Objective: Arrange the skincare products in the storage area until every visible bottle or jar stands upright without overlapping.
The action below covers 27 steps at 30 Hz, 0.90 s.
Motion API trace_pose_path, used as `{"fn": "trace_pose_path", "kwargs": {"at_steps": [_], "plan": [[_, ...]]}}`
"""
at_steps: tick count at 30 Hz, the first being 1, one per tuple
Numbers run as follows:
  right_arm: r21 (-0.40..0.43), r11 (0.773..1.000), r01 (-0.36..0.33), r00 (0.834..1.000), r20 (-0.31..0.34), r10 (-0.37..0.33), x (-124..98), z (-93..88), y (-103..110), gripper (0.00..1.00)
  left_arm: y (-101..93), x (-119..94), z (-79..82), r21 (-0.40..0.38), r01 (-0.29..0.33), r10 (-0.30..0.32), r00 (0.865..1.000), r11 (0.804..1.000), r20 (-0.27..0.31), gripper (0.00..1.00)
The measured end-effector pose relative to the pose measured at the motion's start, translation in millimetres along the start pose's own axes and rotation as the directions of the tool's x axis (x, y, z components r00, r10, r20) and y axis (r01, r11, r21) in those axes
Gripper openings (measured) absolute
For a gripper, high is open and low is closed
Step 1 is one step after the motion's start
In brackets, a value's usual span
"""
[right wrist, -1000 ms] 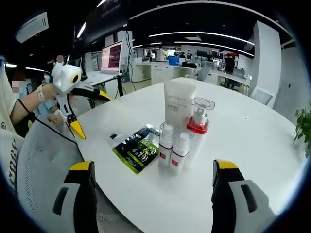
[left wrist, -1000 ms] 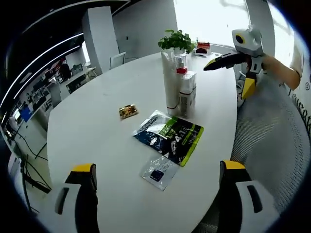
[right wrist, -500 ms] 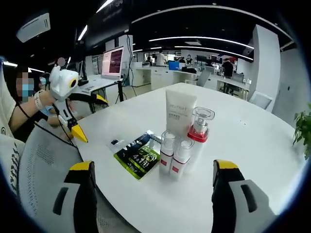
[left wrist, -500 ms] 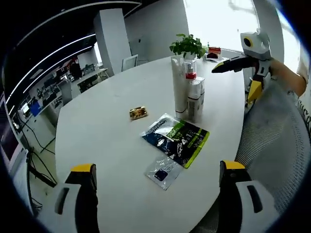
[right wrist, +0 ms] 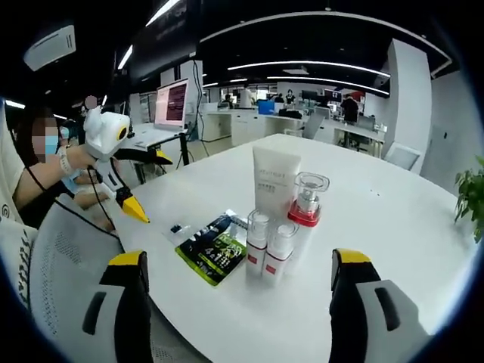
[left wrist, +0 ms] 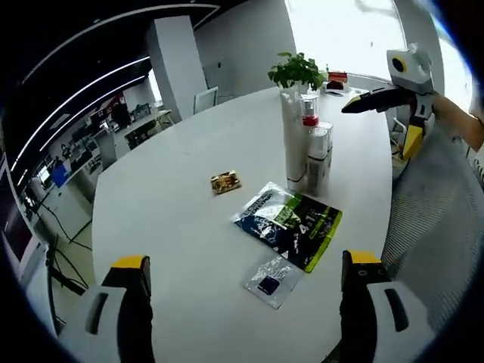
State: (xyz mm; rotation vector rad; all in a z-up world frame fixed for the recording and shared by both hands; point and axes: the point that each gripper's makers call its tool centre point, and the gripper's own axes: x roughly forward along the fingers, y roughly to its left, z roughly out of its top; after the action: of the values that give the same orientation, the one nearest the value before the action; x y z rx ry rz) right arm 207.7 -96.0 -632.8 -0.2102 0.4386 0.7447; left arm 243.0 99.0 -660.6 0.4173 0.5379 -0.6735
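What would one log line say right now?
left gripper: open | right gripper: open | bottles: upright, clustered | pouch: flat

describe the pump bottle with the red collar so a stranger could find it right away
On the white oval table, four skincare products stand upright in a tight cluster beside a flat green and black sachet. The pump bottle stands next to the tall white tube, behind two small red-labelled bottles. It alone has a red collar under a clear cap.

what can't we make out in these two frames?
- White tube label: too small to read in the right gripper view.
- Gold packet: too small to identify in the left gripper view.
- Two small bottles: partly overlapped by the tube in the left gripper view.
- Green sachet print: blurred.
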Motion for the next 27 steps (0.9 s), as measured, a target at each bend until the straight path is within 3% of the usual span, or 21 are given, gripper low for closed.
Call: {"fn": "trace_pose_path", "kwargs": {"at_steps": [3, 7, 12, 14, 18, 27], "plan": [[-0.005, 1.0, 0.005, 1.0, -0.013, -0.005, 1, -2.5, -1, 1.0, 6.3, 8, 6.1, -0.006, 0.018, -0.018, 1.0, 1.0, 0.012, 0.99], [-0.001, 1.0, 0.015, 1.0, -0.022, -0.015, 1, -4.5, -4, 1.0, 14.4, 25, 11.1, 0.054, 0.034, -0.032, 0.999, 0.998, -0.024, 0.99], [0.0, 1.0, 0.015, 0.999, -0.036, -0.015, 2, -6.6, -4, 1.0, 19.1, 49, 31.7, 0.075, 0.069, -0.069, 0.998, 0.995, -0.006, 0.99], [-0.005, 1.0, 0.018, 0.999, -0.04, -0.018, 3, -7.1, -5, 1.0, 19.0, 59, 32.3, 0.107, 0.101, -0.097, 0.994, 0.989, -0.039, 0.99], [0.001, 1.0, 0.029, 0.998, -0.048, -0.029, 2, -8.8, -9, 1.0, 24.9, 78, 42.5, 0.117, 0.105, -0.1, 0.994, 0.988, -0.045, 0.98], [0.03, 0.998, 0.054, 0.996, -0.075, -0.051, 0, -20.8, -14, 1.0, 39.1, 112, 49.3, 0.167, 0.148, -0.134, 0.987, 0.975, -0.094, 0.92]]}}
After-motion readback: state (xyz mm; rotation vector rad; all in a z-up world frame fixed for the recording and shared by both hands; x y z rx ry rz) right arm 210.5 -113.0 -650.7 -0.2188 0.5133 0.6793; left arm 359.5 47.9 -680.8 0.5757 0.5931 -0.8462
